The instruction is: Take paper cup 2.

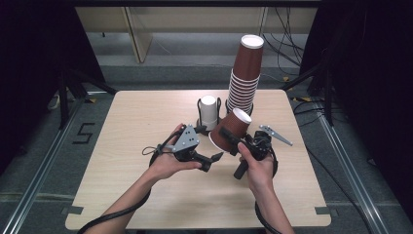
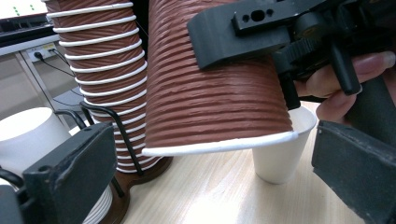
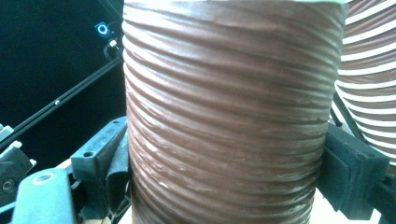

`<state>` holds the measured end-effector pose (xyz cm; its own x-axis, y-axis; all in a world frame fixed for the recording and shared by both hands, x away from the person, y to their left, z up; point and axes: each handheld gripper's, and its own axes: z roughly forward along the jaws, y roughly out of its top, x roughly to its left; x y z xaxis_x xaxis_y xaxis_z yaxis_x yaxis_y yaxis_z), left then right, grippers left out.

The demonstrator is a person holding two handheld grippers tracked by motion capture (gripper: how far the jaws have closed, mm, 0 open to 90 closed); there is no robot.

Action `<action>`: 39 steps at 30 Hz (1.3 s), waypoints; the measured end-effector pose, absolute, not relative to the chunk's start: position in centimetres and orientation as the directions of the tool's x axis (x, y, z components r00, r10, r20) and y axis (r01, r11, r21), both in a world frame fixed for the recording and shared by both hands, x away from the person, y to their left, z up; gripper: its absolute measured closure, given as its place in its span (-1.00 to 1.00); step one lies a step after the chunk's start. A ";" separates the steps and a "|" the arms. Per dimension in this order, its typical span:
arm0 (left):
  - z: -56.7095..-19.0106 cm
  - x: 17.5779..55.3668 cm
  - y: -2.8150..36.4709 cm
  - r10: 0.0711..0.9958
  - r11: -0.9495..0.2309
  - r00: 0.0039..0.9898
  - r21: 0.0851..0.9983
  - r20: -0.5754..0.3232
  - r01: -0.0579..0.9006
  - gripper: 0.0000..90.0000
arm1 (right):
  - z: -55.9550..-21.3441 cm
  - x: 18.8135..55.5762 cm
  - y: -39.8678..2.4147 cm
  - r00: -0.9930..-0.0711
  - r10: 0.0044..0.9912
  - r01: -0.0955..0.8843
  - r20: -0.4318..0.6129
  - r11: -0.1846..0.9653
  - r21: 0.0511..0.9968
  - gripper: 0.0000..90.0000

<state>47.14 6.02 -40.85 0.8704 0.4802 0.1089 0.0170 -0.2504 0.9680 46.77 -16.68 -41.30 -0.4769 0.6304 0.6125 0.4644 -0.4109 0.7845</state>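
Jaws of right gripper (image 1: pixel 233 141) clamped on brown ribbed cup (image 1: pixel 230 129), held upside down and tilted, just in front of the brown cup stack (image 1: pixel 244 78). Left gripper (image 1: pixel 214 158) jaws wide apart, nothing between pads, just left of and below cup rim. Small white cup (image 2: pixel 282 151) stands behind it.

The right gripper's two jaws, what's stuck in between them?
A ribbed brown paper cup, upside down, squeezed by the right gripper, as its own view shows.

A lab recording booth: black curtains (image 1: pixel 29 73) flank a lone wooden table (image 1: pixel 146 126), cables (image 1: pixel 287 44) trail across the grey floor (image 1: pixel 185 48).
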 end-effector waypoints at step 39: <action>-41.3 47.7 4.0 0.464 -0.267 0.878 0.964 0.116 0.014 -1.00 | -42.0 46.6 -16.2 -0.423 0.547 0.530 0.723 -0.498 0.687 -0.65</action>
